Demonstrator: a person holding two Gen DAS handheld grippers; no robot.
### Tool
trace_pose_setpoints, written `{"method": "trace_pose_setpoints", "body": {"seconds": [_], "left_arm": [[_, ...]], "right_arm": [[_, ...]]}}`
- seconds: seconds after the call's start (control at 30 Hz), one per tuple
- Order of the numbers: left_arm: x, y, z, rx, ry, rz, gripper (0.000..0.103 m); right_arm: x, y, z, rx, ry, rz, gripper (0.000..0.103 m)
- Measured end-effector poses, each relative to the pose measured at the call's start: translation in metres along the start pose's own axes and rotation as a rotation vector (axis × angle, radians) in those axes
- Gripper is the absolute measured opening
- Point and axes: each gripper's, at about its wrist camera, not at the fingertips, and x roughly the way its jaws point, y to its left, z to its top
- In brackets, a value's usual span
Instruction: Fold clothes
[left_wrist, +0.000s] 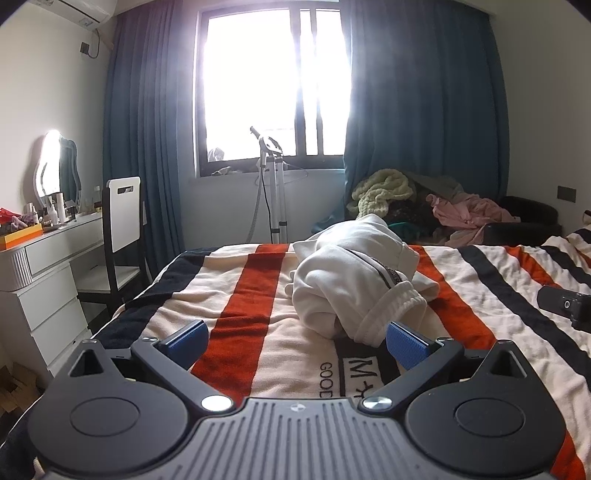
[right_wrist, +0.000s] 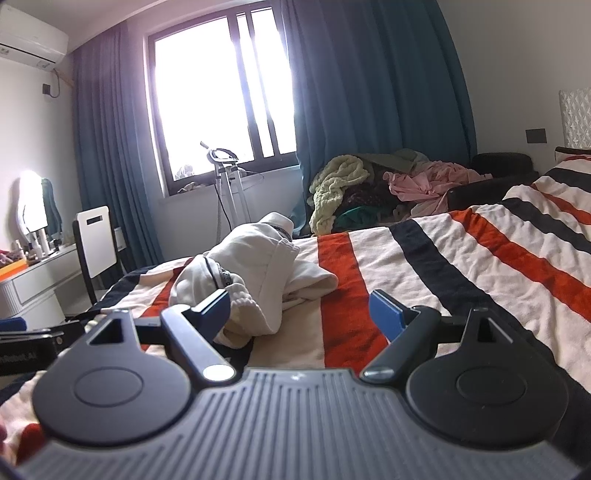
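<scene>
A bedroom by daylight: we hold both tongs low over the bed (left_wrist: 258, 295), whose striped blanket (right_wrist: 461, 258) runs in cream, orange and dark bands toward a bright window (left_wrist: 273, 81). The task's thing — a cream sweatshirt-like garment (left_wrist: 343, 280) — lies crumpled in a heap on the blanket, not yet spread or folded. A ribbed cuff (left_wrist: 391, 314) hangs at its near end, and what looks like a zipper line runs along the top.

Our left tongs (left_wrist: 295, 343) stand spread wide with nothing between the blue pads; the right-hand pad (left_wrist: 406, 347) sits just beside the cuff, though we cannot tell whether it touches. Our right tongs (right_wrist: 303, 314) are likewise spread and empty, with the left-hand pad (right_wrist: 214, 310) close against the near edge of the heap.

We judge the cloth soft, thick and light — it will sag and bunch, and offers no stiffness to push against. The ribbed cuff and the hem bands look like the firmest places to pinch, since the doubled knit should give the pads more to bite on than the loose body fabric. Before any fold, the heap likely needs shaking out flat, one tong to each end.

Beyond the bed, a separate pile of clothes (right_wrist: 388, 184) waits under the blue curtains (left_wrist: 417, 110), and a white worktop (left_wrist: 55, 236) with a mirror (left_wrist: 55, 166) stands to the left.
</scene>
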Motion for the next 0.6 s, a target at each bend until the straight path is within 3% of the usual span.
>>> {"method": "trace_pose_setpoints", "body": {"seconds": [0.6], "left_arm": [[0.0007,-0.0026,-0.0055,-0.012,-0.024,-0.004,0.103]], "right_arm": [[-0.0005,-0.0023,-0.0009,0.017,-0.007,-0.014,0.084]]}}
